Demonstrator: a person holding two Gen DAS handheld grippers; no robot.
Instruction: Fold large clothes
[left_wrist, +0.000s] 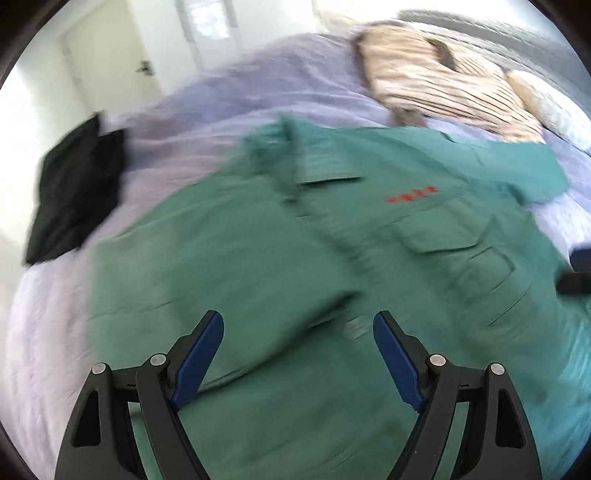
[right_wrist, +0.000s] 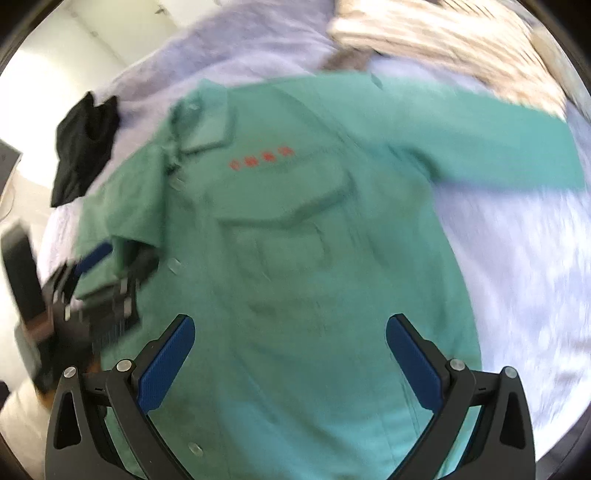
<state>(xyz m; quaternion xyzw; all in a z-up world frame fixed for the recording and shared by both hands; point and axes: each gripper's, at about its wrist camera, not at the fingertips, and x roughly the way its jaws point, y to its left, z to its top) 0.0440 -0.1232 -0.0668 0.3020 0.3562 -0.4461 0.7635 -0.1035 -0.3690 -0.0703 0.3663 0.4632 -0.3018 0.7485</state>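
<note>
A green shirt (left_wrist: 332, 258) lies front-up, spread on a lilac bedsheet (left_wrist: 207, 110), directly beneath both tongs. The left tongs (left_wrist: 298, 325) stand wide apart above a folded-over flap of the shirt, with nothing between the blue pads. The right tongs (right_wrist: 290, 328) are also wide apart and empty, hovering over the shirt's lower front below its chest pocket. Ahead of the tongs lies a striped cloth (left_wrist: 443, 81); ahead and to their left, a black garment (left_wrist: 74, 192). Both views are motion-blurred.
</note>
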